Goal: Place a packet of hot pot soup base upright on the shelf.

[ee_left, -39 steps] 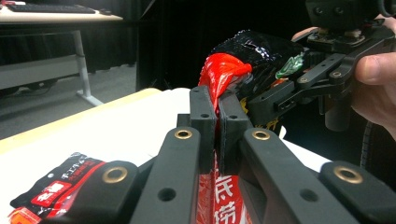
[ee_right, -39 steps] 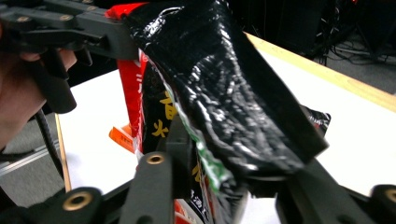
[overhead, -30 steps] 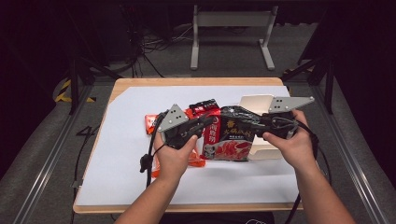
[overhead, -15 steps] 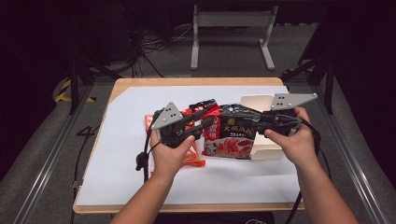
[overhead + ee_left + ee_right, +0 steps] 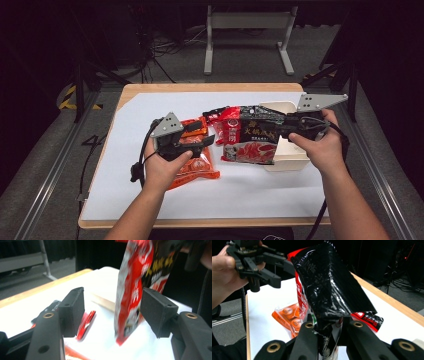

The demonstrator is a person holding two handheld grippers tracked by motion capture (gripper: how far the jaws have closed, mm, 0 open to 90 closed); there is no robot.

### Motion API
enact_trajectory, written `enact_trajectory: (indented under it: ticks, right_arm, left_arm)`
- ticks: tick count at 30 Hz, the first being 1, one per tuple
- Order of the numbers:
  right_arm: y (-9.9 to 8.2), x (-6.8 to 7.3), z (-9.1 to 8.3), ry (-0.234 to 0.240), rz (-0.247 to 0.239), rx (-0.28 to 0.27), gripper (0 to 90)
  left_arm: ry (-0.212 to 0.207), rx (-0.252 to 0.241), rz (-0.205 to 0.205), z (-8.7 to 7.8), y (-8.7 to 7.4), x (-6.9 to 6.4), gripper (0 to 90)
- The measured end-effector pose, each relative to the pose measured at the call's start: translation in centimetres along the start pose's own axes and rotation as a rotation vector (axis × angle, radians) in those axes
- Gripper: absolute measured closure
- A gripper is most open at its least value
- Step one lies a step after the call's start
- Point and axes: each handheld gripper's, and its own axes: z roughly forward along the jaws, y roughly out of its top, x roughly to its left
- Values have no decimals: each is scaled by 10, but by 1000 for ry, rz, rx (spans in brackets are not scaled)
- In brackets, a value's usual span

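Note:
A large black-and-red snack packet point(image 5: 250, 137) hangs upright above the white sheet, pinched at its top edge by my right gripper point(image 5: 277, 125), which is shut on it. In the right gripper view the crumpled black top point(image 5: 329, 287) rises out of the right gripper point(image 5: 328, 327). My left gripper point(image 5: 202, 132) is open to the left of the packet. In the left gripper view the packet point(image 5: 132, 290) hangs a little ahead of the left gripper point(image 5: 112, 312), and neither pad touches it.
An orange packet point(image 5: 195, 165) lies flat under my left hand. A small red packet point(image 5: 215, 115) lies behind the grippers. A white open box point(image 5: 287, 155) stands under my right hand. The white sheet point(image 5: 125, 200) covers a wooden table.
My left gripper has drawn back a little to the left, away from the hanging packet. The right gripper still holds the packet, shifted slightly right.

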Motion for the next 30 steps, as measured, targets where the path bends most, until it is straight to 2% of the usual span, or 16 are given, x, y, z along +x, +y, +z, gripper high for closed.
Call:
enact_trajectory:
  ticks: [4, 13, 17, 20, 21, 24, 30]
  right_arm:
    - [4, -7, -4, -5, 3, -18, 832]
    - [14, -24, -13, -16, -7, -54, 830]
    - [21, -35, -20, -38, -19, -70, 831]
    - [23, -40, -22, -49, -21, -76, 831]
    - [24, -44, -24, -60, -20, -81, 831]
    - [25, -49, -25, -66, -19, -86, 831]
    - [22, -64, -27, -87, -14, -103, 830]
  left_arm:
    - [25, 27, 6, -11, -7, 5, 344]
    - [105, 45, -8, -35, -22, 20, 297]
    - [142, 47, -29, -48, -32, 28, 267]
    - [155, 49, -45, -53, -36, 30, 257]
    - [174, 51, -42, -56, -38, 32, 243]
    - [194, 65, -43, -62, -41, 35, 230]
    - [230, 76, -70, -72, -49, 43, 211]
